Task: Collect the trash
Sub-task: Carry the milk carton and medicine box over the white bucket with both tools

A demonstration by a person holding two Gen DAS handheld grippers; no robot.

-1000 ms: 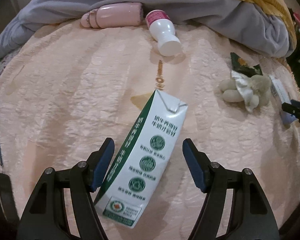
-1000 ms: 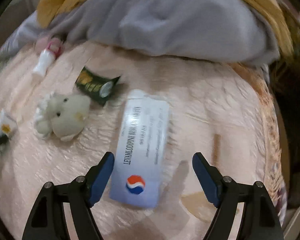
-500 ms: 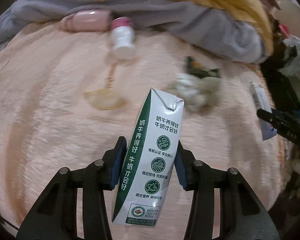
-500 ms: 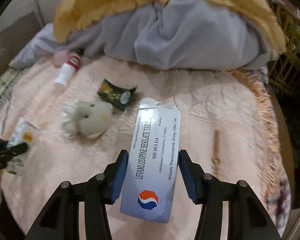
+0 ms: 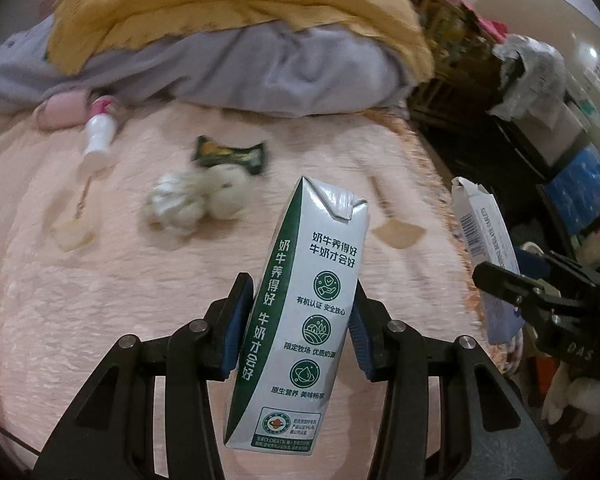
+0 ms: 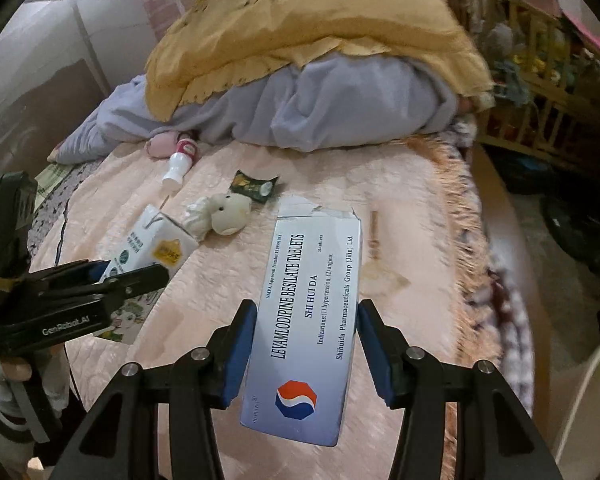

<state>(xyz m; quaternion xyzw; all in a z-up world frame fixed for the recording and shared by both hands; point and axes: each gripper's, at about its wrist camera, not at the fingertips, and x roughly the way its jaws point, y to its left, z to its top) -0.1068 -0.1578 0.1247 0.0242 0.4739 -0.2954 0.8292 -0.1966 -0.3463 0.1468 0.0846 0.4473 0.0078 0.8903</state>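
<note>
Above the pink bed, my left gripper now clamps the lifted milk carton; my right gripper clamps the tablet box, both ready for binning.

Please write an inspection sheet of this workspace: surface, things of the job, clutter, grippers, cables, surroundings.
Surface: pink quilted bedspread, stained spots.
Job's things: white-and-green milk carton and white cardboard tablet box, both lifted; dark green snack wrapper and small white plastic bottle lying on the bedspread.
Clutter: cream plush toy, grey blanket under a yellow quilt.
Grippers: left gripper shut on the carton; right gripper shut on the box.
Cables: thin dark cord at the bed's left edge.
Surroundings: wooden crib, dim room.
</note>
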